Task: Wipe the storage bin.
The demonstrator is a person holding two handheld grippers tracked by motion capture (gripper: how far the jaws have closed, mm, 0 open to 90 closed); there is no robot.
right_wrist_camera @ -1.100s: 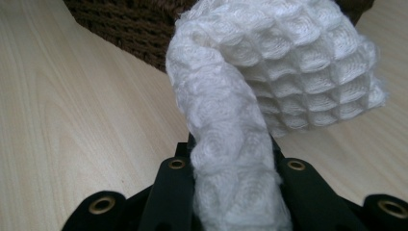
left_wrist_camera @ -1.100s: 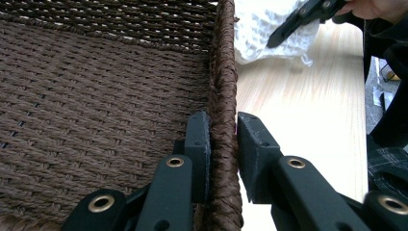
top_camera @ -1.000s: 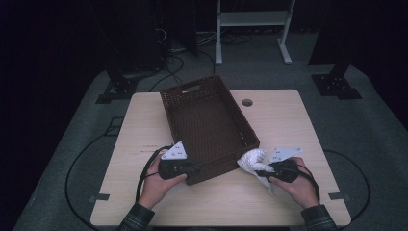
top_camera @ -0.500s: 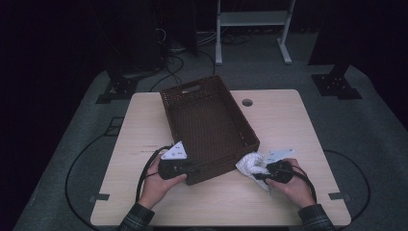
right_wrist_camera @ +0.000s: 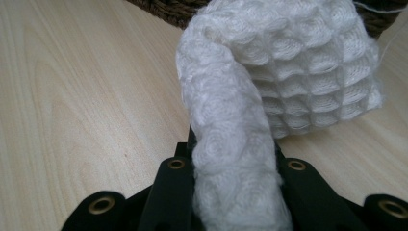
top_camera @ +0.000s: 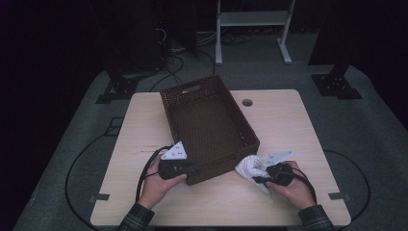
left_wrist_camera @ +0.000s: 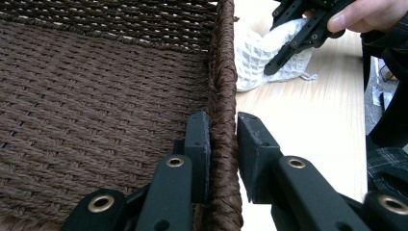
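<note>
Dim studio, one lit table

A pale wooden table (top_camera: 288, 125) with a round cable hole (top_camera: 247, 102) near its far edge stands at the frame's centre on grey carpet (top_camera: 365, 144), where a thin dark line (top_camera: 72, 166) curves around it (tape patches sit on the line at lower left and right). At top centre a white metal rack (top_camera: 252, 21) rises; black stand bases (top_camera: 336, 85) and loose cables (top_camera: 180, 53) sit before a dark backdrop.

Dark brown woven basket (top_camera: 208, 126), white waffle-textured cloth (top_camera: 249, 168)
</note>
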